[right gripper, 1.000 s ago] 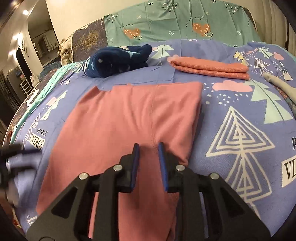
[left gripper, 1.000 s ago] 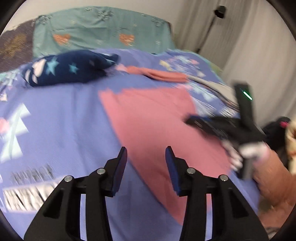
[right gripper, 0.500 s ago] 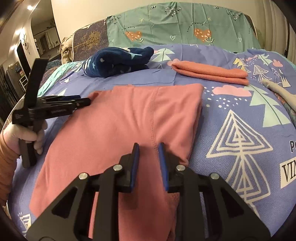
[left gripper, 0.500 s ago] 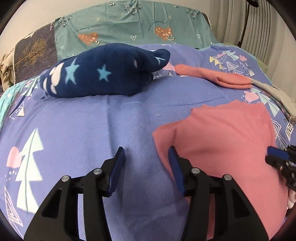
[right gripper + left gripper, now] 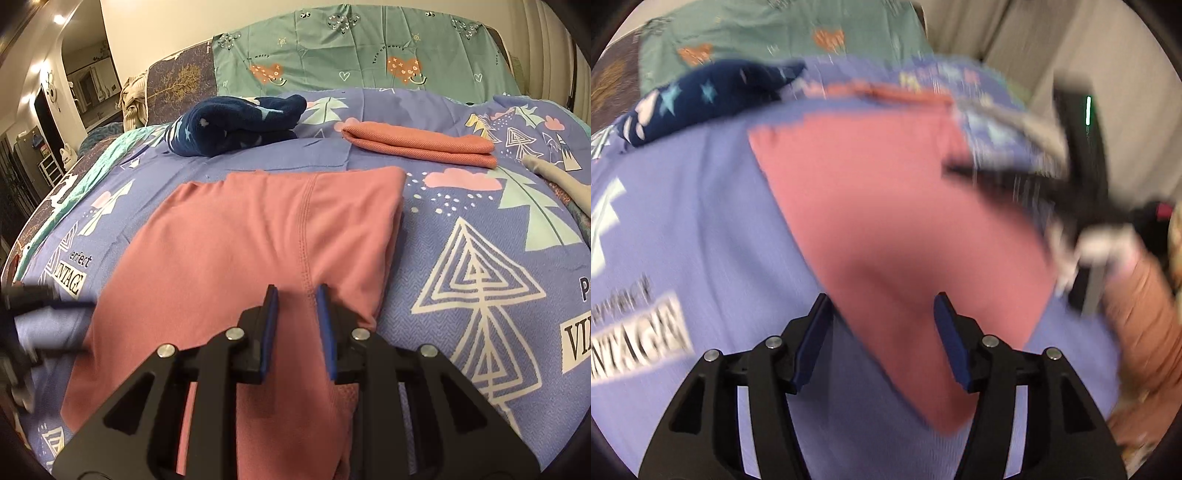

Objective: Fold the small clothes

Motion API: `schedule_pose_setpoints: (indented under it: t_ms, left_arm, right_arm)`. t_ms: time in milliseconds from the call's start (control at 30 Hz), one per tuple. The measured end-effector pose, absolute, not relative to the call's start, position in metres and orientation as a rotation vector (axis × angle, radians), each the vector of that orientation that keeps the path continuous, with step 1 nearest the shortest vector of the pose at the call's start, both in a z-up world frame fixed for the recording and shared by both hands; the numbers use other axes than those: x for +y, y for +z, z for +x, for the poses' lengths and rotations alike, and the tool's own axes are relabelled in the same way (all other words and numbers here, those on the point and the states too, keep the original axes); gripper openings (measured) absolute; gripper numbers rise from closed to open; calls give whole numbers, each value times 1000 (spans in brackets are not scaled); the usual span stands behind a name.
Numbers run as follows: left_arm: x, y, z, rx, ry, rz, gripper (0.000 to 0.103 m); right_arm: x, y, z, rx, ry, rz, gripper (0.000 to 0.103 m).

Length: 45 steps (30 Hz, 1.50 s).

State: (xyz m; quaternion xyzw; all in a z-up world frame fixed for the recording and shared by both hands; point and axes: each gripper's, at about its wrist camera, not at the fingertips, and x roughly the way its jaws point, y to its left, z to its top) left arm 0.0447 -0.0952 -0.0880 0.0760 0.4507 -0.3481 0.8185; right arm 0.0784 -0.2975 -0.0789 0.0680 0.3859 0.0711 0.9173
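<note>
A pink garment (image 5: 258,240) lies flat on the purple patterned bedspread (image 5: 480,229). My right gripper (image 5: 295,291) stays low over its near edge, by the stitched seam. Its jaws stand a narrow gap apart, with flat cloth showing between them and no pinch visible. My left gripper (image 5: 882,299) is at the near left corner of the pink garment (image 5: 886,184), and its jaws are opening. The cloth's edge runs between its pads, which do not press on it. In the right wrist view the left gripper (image 5: 48,301) is a blur at the left edge.
A rolled navy garment with stars (image 5: 236,125) and a folded orange cloth (image 5: 417,142) lie at the back of the bed. A grey cloth (image 5: 561,177) trails in at the right. A teal cover (image 5: 369,48) stands behind. A hand and sleeve (image 5: 1137,314) hold the right gripper.
My left gripper swung out to the garment's far left corner, then came back to its near left corner with its jaws wider. The right gripper has kept still.
</note>
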Motion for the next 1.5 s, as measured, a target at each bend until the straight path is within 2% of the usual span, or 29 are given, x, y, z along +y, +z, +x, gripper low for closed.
schedule_pose_setpoints:
  t_ms: [200, 333, 400, 867, 1133, 1267, 1300, 1367, 1500]
  left_arm:
    - [-84, -86, 23, 958, -763, 132, 62]
    - [-82, -89, 18, 952, -763, 112, 65]
    - [-81, -91, 20, 948, -761, 103, 66]
    - [-82, -91, 15, 934, -734, 112, 75]
    - [-83, -92, 14, 929, -733, 113, 76]
    - [-81, -82, 18, 925, -713, 85, 76]
    - [-79, -77, 21, 911, -717, 72, 76]
    - [-76, -70, 30, 897, -718, 48, 76]
    - [-73, -68, 54, 903, -688, 37, 76]
  right_arm:
    - [-311, -44, 19, 708, 224, 236, 22]
    - [-304, -54, -8, 771, 258, 225, 26]
    - [-298, -83, -10, 891, 197, 173, 28]
    - [-292, -88, -17, 861, 165, 167, 28]
    - [-289, -87, -18, 853, 154, 156, 29]
    - [-295, -70, -27, 783, 135, 197, 29]
    - [-302, -64, -27, 766, 141, 225, 31]
    - [-315, -56, -21, 760, 136, 263, 46]
    - [-336, -56, -4, 795, 99, 300, 47]
